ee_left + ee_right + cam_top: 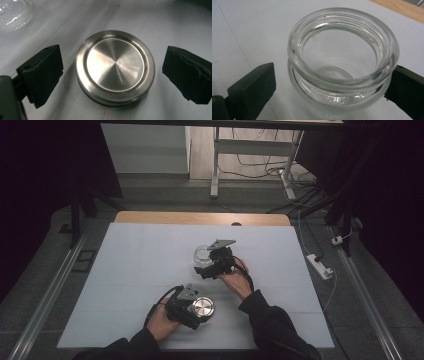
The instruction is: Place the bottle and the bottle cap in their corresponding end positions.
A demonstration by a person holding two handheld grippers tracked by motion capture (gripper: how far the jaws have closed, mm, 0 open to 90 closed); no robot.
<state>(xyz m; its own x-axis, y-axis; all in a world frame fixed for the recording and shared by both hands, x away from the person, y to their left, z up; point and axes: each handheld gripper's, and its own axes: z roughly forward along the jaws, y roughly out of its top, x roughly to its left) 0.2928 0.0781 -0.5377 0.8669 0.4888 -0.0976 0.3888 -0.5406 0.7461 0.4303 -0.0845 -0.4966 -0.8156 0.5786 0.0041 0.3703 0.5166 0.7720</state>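
Near the front edge of the white counter [130,265], the left hand-held gripper [200,312] stands open around a round brushed-steel lid [115,67], not touching it. Toward the middle, the right hand-held gripper [207,262] is open around a clear glass jar [342,62], upright and uncovered.

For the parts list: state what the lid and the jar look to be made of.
Lid: apparently brushed metal, likely steel; silvery face with fine concentric turning marks and soft glare. Jar: clear glass, glossy; see-through wall, threaded neck, bright highlights.
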